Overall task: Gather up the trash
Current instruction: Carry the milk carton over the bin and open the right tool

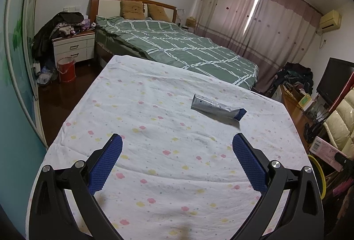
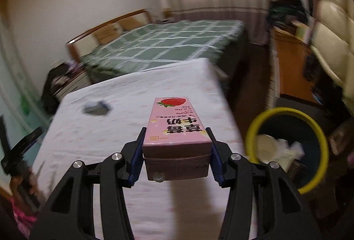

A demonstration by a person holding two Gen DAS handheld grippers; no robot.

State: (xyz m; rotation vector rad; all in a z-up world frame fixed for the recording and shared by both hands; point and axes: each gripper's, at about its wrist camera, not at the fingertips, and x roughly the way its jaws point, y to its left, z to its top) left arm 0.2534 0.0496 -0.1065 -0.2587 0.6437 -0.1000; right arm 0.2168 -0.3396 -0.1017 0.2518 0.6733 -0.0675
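Observation:
A pink strawberry milk carton (image 2: 177, 127) sits clamped between the blue pads of my right gripper (image 2: 177, 136), held above the cloth-covered table (image 2: 106, 136). To its lower right stands a dark trash bin with a yellow rim (image 2: 250, 129), holding white crumpled trash. A squeezed silver tube with a blue cap (image 1: 218, 108) lies on the table, ahead and right of my left gripper (image 1: 177, 142), which hangs open over the cloth with nothing between its fingers. The same tube (image 2: 96, 108) shows blurred in the right wrist view. The carton's pink corner (image 1: 320, 145) peeks in at the right edge of the left wrist view.
A bed with a green checked quilt (image 1: 177, 45) lies beyond the table. A white nightstand (image 1: 74, 48) piled with clothes and a red bucket (image 1: 66, 71) stand at the left. A cream chair (image 1: 340, 120), a wooden cabinet (image 2: 292, 67) and a TV (image 1: 334, 80) crowd the right side.

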